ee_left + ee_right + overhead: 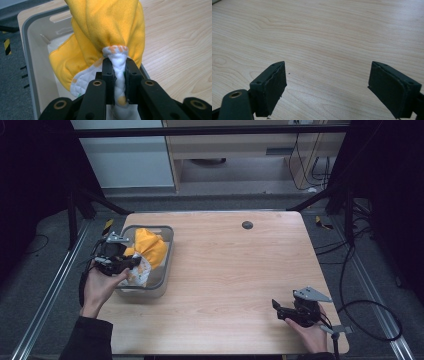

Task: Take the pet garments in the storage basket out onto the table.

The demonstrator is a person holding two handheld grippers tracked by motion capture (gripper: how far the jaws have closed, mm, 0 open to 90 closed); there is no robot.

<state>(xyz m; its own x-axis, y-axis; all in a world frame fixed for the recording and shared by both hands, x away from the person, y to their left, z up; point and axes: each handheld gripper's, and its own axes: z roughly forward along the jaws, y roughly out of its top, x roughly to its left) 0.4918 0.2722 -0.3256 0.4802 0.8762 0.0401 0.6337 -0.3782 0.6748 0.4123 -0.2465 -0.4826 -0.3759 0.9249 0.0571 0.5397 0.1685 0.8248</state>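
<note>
Black jaws of the left gripper are seen nearest in the left gripper view, pressed together on a bunched fold of white quilted fabric with orange spots. From there, things are taken by size.

Most of the high view is taken up by the wooden surface, pale and grained, with a small dark round insert set near its far edge. Dark grey floor and metal rails are seen around it, and black cables are trailed across the floor at the right.

A grey plastic bin is placed at the left part of the surface, its near corner just beside the left hand. In the left gripper view its pale inner wall and a handle slot in the far wall can be made out.

A yellow cloth with a white patterned lining is held up partly out of the bin, its lower part hanging inside. In the left gripper view the yellow fabric is gathered above the jaws, and the white lining is clamped between them.

The right gripper is held low over the near right corner of the surface, well apart from the bin, in the right hand. In the right gripper view its jaws are spread wide, with nothing between them but bare wood.

A dark sleeve is seen at the bottom left.
</note>
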